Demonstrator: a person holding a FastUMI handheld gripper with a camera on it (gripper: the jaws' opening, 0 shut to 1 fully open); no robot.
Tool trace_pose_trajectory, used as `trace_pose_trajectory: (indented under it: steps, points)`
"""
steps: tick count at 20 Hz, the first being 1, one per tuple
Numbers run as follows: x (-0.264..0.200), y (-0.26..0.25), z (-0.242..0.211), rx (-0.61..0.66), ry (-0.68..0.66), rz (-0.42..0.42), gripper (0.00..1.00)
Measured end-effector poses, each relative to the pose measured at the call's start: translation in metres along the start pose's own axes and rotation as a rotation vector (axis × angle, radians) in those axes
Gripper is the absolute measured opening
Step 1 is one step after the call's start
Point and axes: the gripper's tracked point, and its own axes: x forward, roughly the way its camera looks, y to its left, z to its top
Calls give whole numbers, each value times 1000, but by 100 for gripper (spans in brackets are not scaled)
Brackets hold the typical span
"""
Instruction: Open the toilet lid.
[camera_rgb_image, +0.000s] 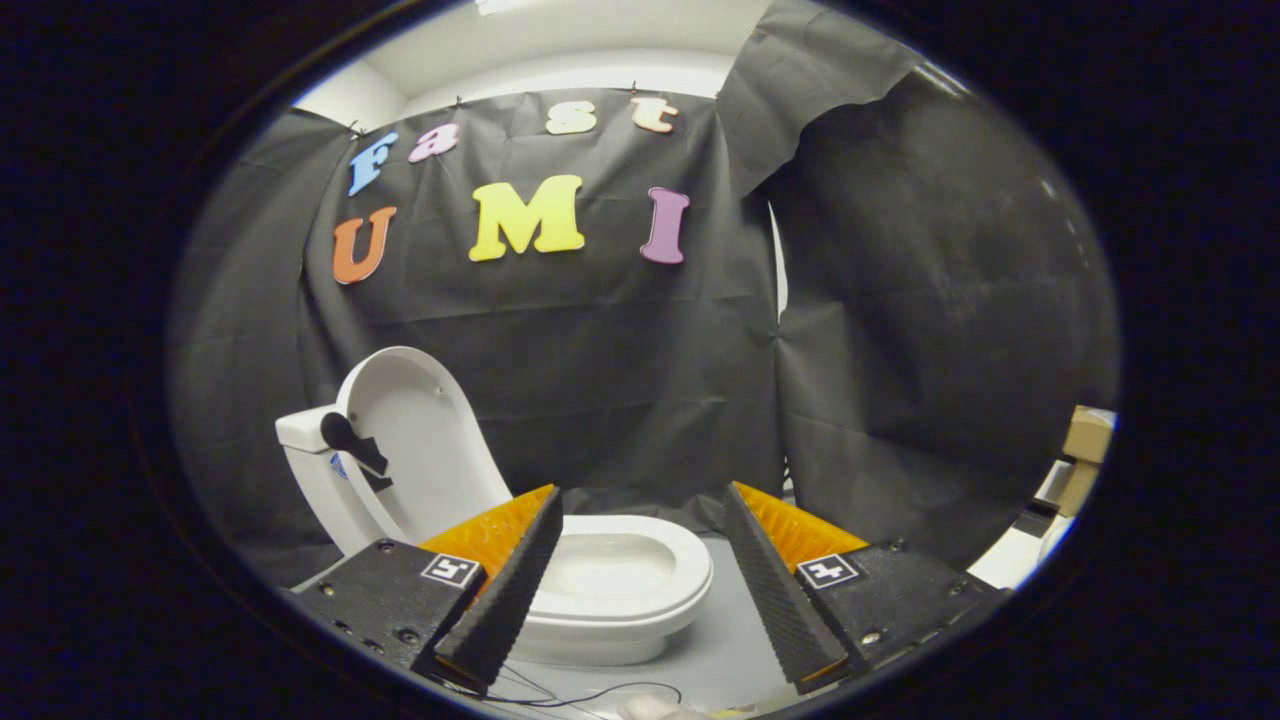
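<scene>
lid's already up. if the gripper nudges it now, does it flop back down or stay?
Probably stays: the lid stands raised and leans back against the tank, past upright. It looks like a rigid moulded shell, so a push should swing it on its hinge rather than bend it. Its glossy surface may let the fingers slip. The gripper is open, holding nothing, with the bowl between its fingers.

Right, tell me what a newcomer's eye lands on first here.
The white toilet, just ahead of the open gripper, its bowl showing between the two spread fingers. Its lid already stands raised against the tank, beyond the left finger. Cardboard boxes sit far off right.
</scene>
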Motion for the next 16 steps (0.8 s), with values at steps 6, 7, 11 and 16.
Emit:
trace_pose_trajectory:
  steps: [6, 7, 11, 16]
  points:
    - [-4, 7, -2, -11, 0, 24, 100]
    - [-5, 6, -1, -12, -1, 22, 100]
    - [-6, 3, 0, -2, 1, 15, 100]
    - [-7, 2, 0, 5, 6, 14, 100]
